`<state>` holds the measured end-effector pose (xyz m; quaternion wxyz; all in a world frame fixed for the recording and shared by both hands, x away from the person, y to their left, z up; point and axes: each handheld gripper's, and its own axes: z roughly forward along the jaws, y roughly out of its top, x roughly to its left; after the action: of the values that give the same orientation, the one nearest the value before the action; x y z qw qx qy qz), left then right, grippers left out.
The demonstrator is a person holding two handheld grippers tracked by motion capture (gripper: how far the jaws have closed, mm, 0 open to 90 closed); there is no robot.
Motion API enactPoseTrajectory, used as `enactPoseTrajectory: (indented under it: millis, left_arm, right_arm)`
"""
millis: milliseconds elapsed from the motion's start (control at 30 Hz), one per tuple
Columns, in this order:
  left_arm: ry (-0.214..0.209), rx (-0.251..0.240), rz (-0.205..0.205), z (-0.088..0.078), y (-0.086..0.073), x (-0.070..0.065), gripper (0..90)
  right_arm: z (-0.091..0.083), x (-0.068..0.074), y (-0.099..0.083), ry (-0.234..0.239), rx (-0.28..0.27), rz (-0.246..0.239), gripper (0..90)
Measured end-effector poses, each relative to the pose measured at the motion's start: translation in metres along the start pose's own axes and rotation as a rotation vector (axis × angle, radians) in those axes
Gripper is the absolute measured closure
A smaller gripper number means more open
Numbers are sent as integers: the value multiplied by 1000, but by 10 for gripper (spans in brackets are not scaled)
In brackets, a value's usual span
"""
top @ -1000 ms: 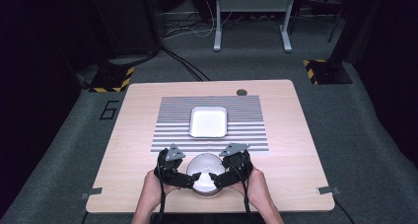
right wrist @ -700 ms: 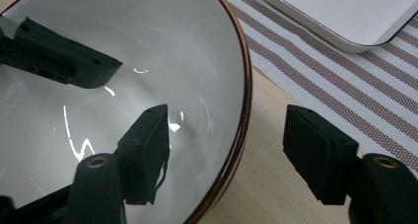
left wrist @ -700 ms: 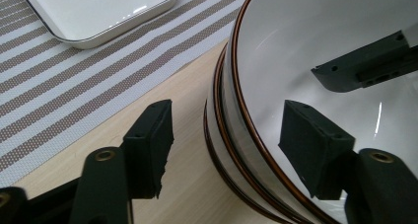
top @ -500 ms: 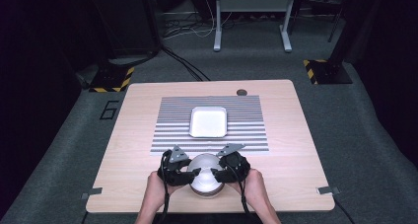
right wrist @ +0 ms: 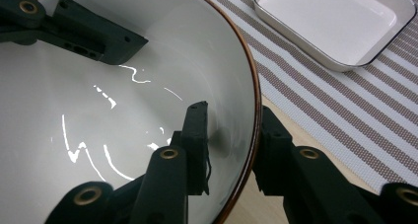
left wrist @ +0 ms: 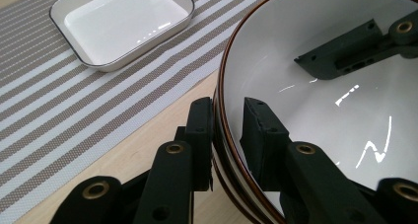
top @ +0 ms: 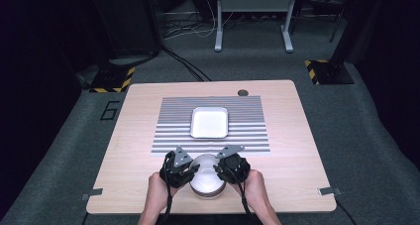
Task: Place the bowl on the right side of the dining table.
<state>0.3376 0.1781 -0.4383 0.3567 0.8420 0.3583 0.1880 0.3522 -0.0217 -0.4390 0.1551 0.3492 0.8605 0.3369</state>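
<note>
Two grippers grip one white bowl (top: 207, 179) with a thin brown rim, which sits on the bare wood of the tabletop (top: 297, 136) close to its near edge, about midway between the near corners. The left gripper (top: 184, 169) straddles the bowl's left wall: in the left gripper view one black jaw lies inside the bowl (left wrist: 315, 86) and the other outside, and the rim runs between them. Its jaws have just been closing, and the pads now press on the wall from both sides. The right gripper (top: 225, 166) does the same on the opposite wall; in the right gripper view the inner jaw rests against the glossy inside of the bowl (right wrist: 98, 100) and the outer jaw stands against its outside. Its jaws have also just been closing, with the bowl's wall clamped between them. Each gripper view shows the other gripper's jaw reaching over the far rim. Both hands come in from the near edge, one on each side of the bowl.

Beyond the bowl a striped mat (top: 247, 131) covers the middle of the tabletop, its near edge just beside the bowl. On the mat lies a white rectangular tray (top: 210, 122), well apart from the bowl. A small dark round spot (top: 242, 92) sits near the far edge.
</note>
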Motion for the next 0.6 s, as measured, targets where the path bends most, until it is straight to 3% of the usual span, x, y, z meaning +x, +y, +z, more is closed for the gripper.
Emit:
enactPoseTrajectory:
  millis: [300, 367, 600]
  left_arm:
    - [37, -21, 26, 0, 0, -4, 765]
    - [41, -24, 28, 0, 0, -4, 775]
    - [63, -60, 38, -4, 0, -6, 804]
  right_arm:
    - [-5, 1, 1, -44, -60, -49, 791]
    - [-6, 3, 0, -44, -56, -32, 797]
    - [-9, 9, 5, -117, -116, -107, 826]
